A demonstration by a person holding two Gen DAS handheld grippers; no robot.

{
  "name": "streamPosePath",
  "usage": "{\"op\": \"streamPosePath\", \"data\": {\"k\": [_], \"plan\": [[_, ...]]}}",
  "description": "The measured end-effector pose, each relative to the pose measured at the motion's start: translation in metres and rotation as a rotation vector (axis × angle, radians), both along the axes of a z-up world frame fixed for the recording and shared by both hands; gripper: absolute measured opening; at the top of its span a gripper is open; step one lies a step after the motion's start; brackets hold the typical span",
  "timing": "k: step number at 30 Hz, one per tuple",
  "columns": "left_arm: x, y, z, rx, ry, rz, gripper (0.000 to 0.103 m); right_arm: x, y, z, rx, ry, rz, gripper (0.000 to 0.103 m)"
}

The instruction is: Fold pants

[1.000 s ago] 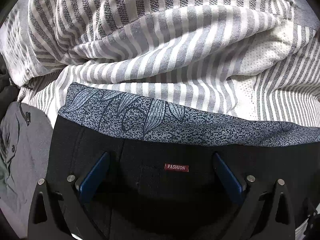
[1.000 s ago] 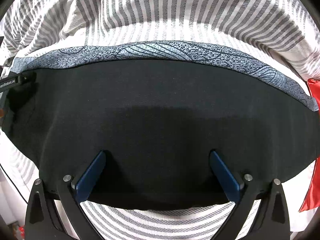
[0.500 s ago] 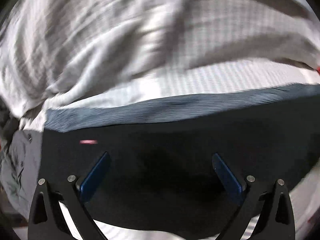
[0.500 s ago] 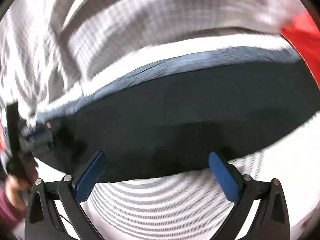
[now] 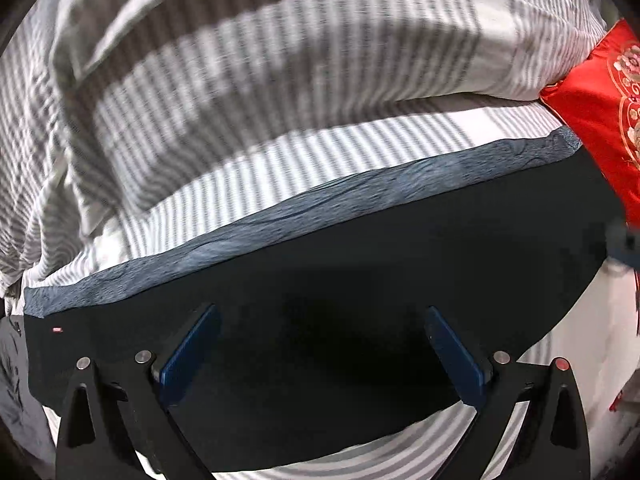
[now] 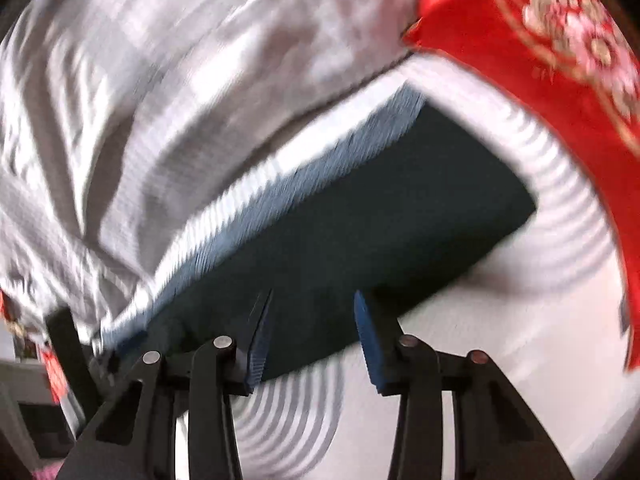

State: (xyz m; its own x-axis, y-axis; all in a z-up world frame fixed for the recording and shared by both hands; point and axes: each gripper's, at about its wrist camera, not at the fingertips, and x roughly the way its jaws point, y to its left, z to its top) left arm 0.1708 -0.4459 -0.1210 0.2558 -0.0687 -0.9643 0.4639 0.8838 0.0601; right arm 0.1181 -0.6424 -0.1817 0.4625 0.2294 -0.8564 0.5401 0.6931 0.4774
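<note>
The black pants lie folded flat on the striped bed sheet, with a blue patterned band along the far edge and a small red label at the left. My left gripper is open and empty, hovering over the pants' near edge. In the blurred right wrist view the pants stretch diagonally. My right gripper is at their near edge with the jaws partly closed, a gap still between the blue pads; nothing is held.
A red embroidered cushion lies at the right end of the pants and shows in the right wrist view too. A crumpled striped duvet is heaped behind. A grey garment lies at the left edge.
Both grippers have pulled back and swung right, so the pants look smaller and the red cushion has come into view. The right gripper's jaws have narrowed. The left jaws stay wide.
</note>
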Motion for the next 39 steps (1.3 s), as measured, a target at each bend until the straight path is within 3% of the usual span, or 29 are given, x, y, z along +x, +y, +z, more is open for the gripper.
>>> {"op": "streamPosePath", "data": {"k": [7,10,13,15,18,19,21,29,32,35,36,39], "plan": [[-0.002,-0.019,0.004,0.020,-0.018,0.055,0.102,0.054,-0.041,-0.022,-0.114,0.019,-0.007,0.045],[0.003,-0.017,-0.008,0.044,0.002,0.079,0.102,0.065,-0.056,-0.038,-0.155,0.051,-0.010,0.045],[0.004,-0.015,-0.025,0.083,0.033,0.093,0.102,0.060,-0.076,-0.055,-0.078,0.027,-0.056,0.033],[0.003,-0.013,-0.029,0.087,0.044,0.100,0.102,0.058,-0.079,-0.052,-0.062,0.024,-0.046,0.033],[0.004,-0.013,-0.028,0.094,0.051,0.102,0.102,0.047,-0.077,-0.042,-0.006,0.021,-0.026,0.047],[0.004,-0.014,-0.027,0.099,0.048,0.099,0.102,0.038,-0.077,-0.038,0.018,0.009,-0.028,0.057],[0.004,-0.018,-0.020,0.097,0.037,0.085,0.102,0.021,-0.071,-0.031,0.040,0.003,-0.035,0.063],[0.029,-0.049,-0.003,0.026,-0.028,0.110,0.102,-0.057,-0.048,-0.030,0.198,-0.028,-0.061,0.063],[0.040,-0.062,-0.016,0.044,-0.057,0.144,0.102,-0.068,-0.049,-0.037,0.235,-0.046,-0.099,0.063],[0.047,-0.065,-0.044,0.082,-0.003,0.173,0.103,-0.069,-0.053,-0.038,0.252,-0.064,-0.107,0.063],[0.048,-0.061,-0.044,0.045,-0.015,0.193,0.103,-0.070,-0.054,-0.038,0.258,-0.067,-0.113,0.063],[0.048,-0.058,-0.034,0.058,-0.002,0.177,0.103,-0.071,-0.062,-0.038,0.254,-0.076,-0.131,0.063]]}}
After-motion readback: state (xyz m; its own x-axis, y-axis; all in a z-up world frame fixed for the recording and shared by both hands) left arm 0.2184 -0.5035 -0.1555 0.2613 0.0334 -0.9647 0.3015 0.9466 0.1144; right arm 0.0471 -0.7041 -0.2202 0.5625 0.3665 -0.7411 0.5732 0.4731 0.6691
